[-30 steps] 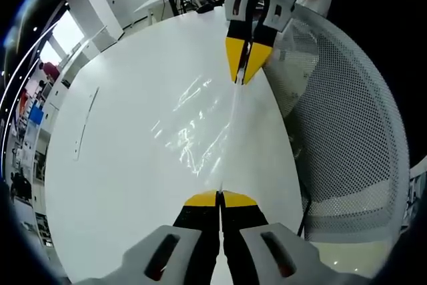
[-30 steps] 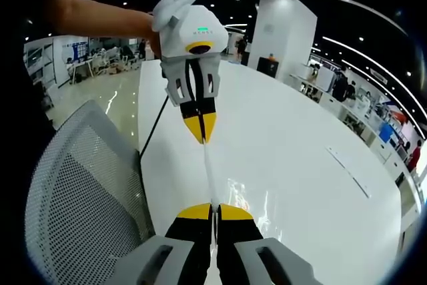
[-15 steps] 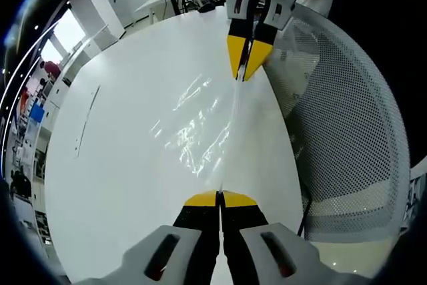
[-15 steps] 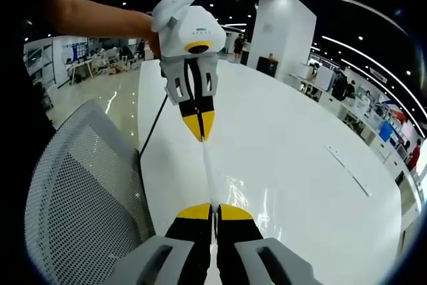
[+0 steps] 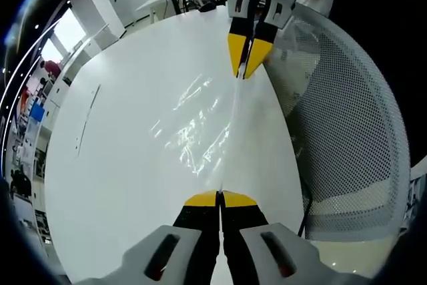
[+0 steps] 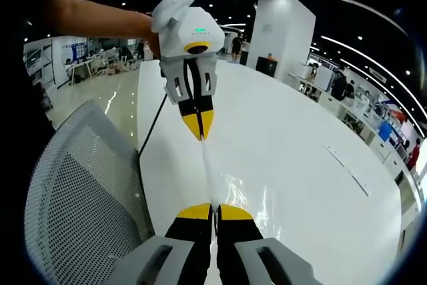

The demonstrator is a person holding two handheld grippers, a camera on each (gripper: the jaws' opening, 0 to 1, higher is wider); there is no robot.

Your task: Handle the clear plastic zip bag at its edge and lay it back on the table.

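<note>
Change since the earlier pictures is slight. In the left gripper view the right gripper (image 5: 244, 75) now sits a little higher against the mesh chair back (image 5: 347, 131), so the stretched edge of the zip bag (image 5: 230, 138) reads marginally longer. In the right gripper view the left gripper (image 6: 200, 137) sits a touch higher above the table (image 6: 300, 165) — the bag edge between the two closed grippers is correspondingly longer.

I see a grey mesh chair (image 5: 347, 118) at three o'clock beside the table edge, a white pillar (image 6: 288, 31) at one o'clock.
</note>
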